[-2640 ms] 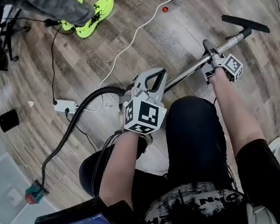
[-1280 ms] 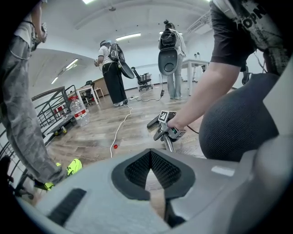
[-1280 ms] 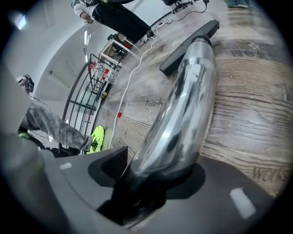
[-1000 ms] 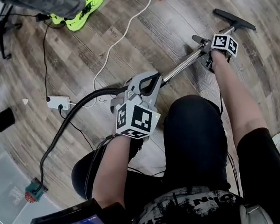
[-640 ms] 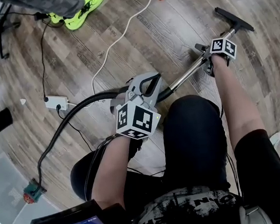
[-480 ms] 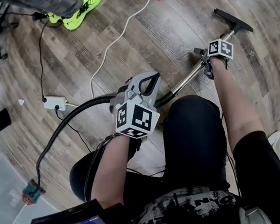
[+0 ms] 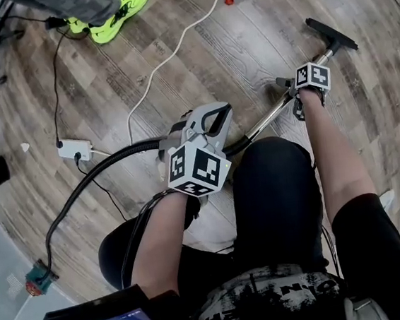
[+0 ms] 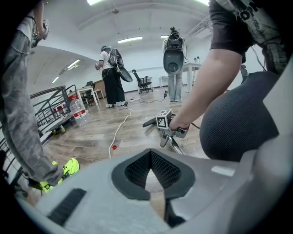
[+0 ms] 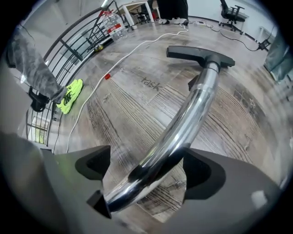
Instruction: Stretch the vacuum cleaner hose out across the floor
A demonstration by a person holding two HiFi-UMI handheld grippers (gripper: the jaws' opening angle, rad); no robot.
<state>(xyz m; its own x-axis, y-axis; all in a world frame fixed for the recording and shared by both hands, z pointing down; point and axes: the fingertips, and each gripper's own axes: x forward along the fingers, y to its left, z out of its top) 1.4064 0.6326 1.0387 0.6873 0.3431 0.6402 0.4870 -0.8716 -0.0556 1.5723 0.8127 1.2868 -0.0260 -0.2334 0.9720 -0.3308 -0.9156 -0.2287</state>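
The black vacuum hose (image 7: 95, 175) curves over the wooden floor from the lower left and runs in under my left gripper (image 7: 218, 112). That gripper (image 8: 151, 157) is shut, and only floor shows through the gap in its jaws. From there the chrome wand (image 7: 266, 117) runs up right to the black floor nozzle (image 7: 332, 33). My right gripper (image 7: 290, 98) points steeply down over the wand (image 9: 192, 109). Its jaws (image 9: 144, 171) have just been opening and stand wide, the tube lying slantwise between them. The nozzle (image 9: 200, 55) lies beyond.
A white cable (image 7: 174, 45) crosses the floor to a power strip (image 7: 73, 149). A person in neon shoes (image 7: 116, 8) stands at the top left. A small red thing (image 7: 229, 1) lies by the cable. My knee (image 7: 278, 197) is just behind the wand. A railing (image 9: 75, 43) borders the floor.
The right gripper has tipped further downward and shifted a little along the wand toward me, its jaws spreading round the tube. The left gripper and hose have kept still.
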